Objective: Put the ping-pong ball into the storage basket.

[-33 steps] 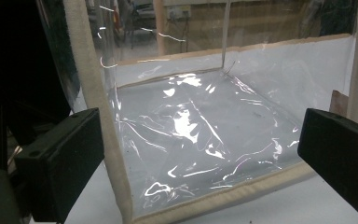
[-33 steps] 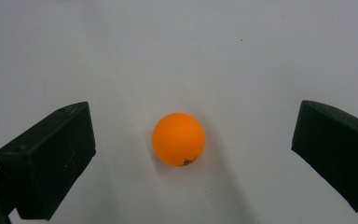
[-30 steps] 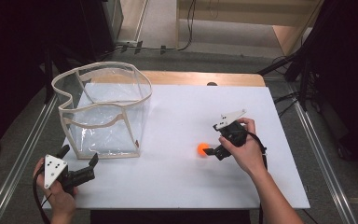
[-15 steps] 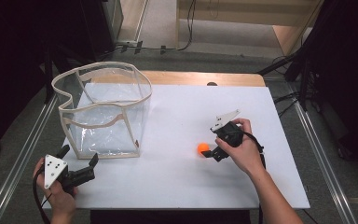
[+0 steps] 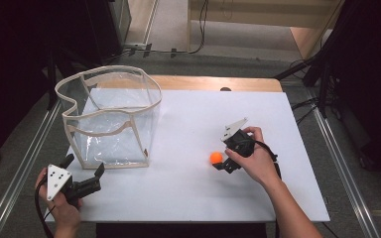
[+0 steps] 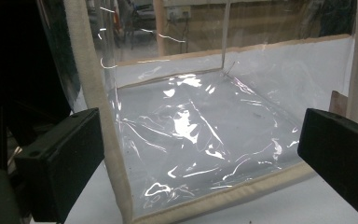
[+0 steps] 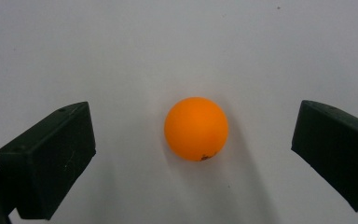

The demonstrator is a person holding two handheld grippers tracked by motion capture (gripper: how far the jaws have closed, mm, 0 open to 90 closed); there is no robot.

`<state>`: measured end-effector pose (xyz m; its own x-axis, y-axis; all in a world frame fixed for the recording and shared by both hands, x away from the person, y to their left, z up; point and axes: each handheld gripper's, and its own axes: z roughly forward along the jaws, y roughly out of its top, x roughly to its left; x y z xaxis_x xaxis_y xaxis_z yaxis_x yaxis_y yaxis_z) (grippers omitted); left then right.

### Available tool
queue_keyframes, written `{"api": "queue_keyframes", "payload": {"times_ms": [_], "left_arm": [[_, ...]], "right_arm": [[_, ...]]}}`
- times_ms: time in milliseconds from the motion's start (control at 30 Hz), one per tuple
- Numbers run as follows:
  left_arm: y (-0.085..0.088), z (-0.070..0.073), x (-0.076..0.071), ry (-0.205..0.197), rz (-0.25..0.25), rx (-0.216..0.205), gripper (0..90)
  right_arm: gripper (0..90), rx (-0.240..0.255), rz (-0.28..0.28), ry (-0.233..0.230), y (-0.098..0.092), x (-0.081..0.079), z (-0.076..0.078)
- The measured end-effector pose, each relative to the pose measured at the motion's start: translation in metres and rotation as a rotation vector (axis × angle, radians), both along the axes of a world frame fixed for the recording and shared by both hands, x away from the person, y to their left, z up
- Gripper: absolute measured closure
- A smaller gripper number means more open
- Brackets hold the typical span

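Ball [image 7: 196,129] waits between my spread right jaws, untouched, resting on the white table [image 5: 188,188]: small, smooth, orange, with a dark mark low on its side. My right gripper [image 5: 224,160] sits at about four o'clock from the table's middle, and I judge this to be the reach before the pinch; next I should close evenly across the ball's middle so it can't squirt away. My left gripper [image 5: 87,174], jaws also apart and empty, hovers at seven o'clock, facing the clear bin [image 5: 110,117].
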<state>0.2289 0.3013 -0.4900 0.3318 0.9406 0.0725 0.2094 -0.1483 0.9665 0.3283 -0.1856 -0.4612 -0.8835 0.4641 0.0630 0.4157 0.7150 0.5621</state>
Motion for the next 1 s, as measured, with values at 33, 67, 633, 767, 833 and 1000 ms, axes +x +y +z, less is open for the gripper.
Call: {"api": "queue_keyframes", "payload": {"times_ms": [33, 67, 633, 767, 833, 1000], "left_arm": [[0.0, 0.0, 0.0, 0.0, 0.0, 0.0, 0.9], [0.0, 0.0, 0.0, 0.0, 0.0, 0.0, 0.9], [0.0, 0.0, 0.0, 0.0, 0.001, 0.0, 0.9], [0.0, 0.0, 0.0, 0.0, 0.001, 0.001, 0.9], [0.0, 0.0, 0.0, 0.001, 0.001, 0.001, 0.9], [0.0, 0.0, 0.0, 0.0, 0.001, 0.0, 0.9]], "right_arm": [[0.0, -0.009, 0.0, 0.007, 0.001, 0.0, -0.001], [0.0, -0.009, 0.0, 0.007, 0.001, 0.0, -0.001], [12.1, -0.091, 0.012, 0.015, 0.011, 0.003, -0.008], [12.1, -0.096, 0.021, 0.024, 0.012, 0.004, -0.009], [27.3, -0.115, -0.006, 0.022, 0.013, 0.004, -0.01], [29.0, -0.13, -0.009, 0.042, 0.016, 0.004, -0.012]]}}
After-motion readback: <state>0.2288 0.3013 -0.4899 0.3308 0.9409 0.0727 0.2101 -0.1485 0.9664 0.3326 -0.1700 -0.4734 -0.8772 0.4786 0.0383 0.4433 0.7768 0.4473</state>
